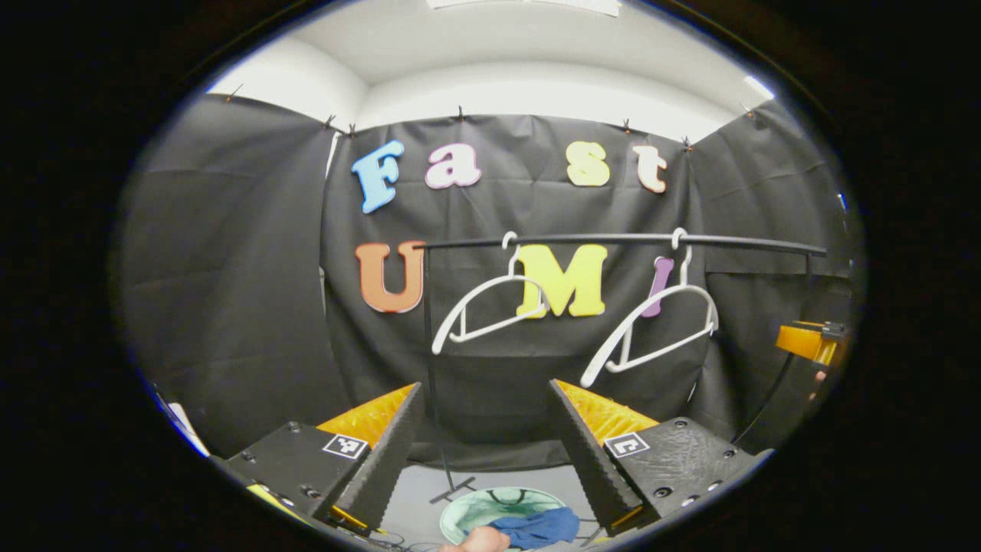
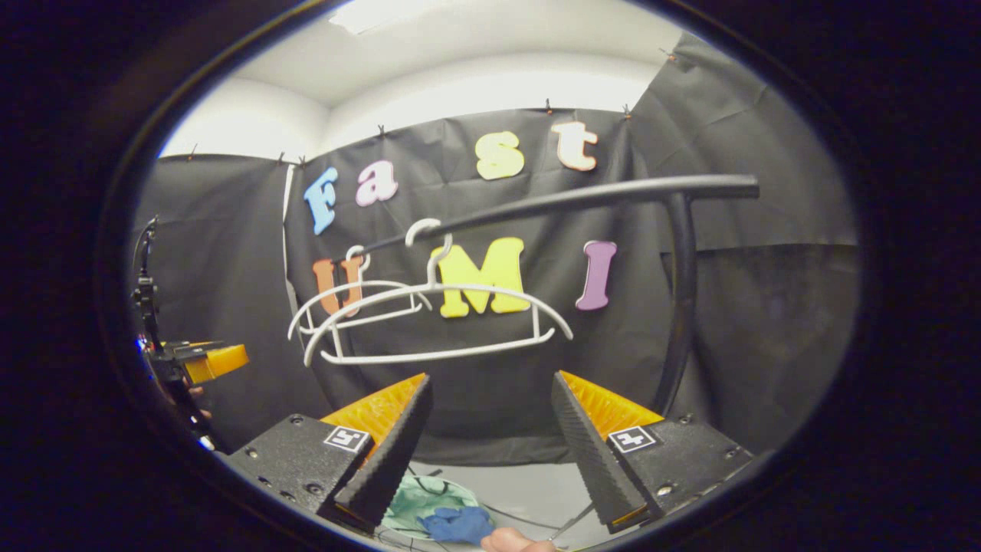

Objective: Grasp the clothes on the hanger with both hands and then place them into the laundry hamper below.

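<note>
Two bare white hangers [image 1: 490, 310] [image 1: 659, 330] hang on a black rail [image 1: 613, 240]. Below on the floor stands a round green hamper [image 1: 479, 507] with a blue garment [image 1: 540, 527] lying in it at its near rim. My left gripper [image 1: 485, 389] is open and holds nothing, raised well above the hamper and short of the rail. In the right gripper view the same hangers [image 2: 437, 322] [image 2: 345, 303] hang on the rail [image 2: 575, 199]. There the hamper [image 2: 414, 494] and the blue garment [image 2: 457, 524] lie low between the fingers of my right gripper [image 2: 491, 379], which is open and holds nothing.
The rail's black upright post [image 2: 682, 307] stands just right of my right gripper, and another post [image 1: 429, 360] runs down to a foot on the grey floor. Black cloth walls close the booth. The other gripper shows at the side edge [image 1: 805, 341] [image 2: 211, 360].
</note>
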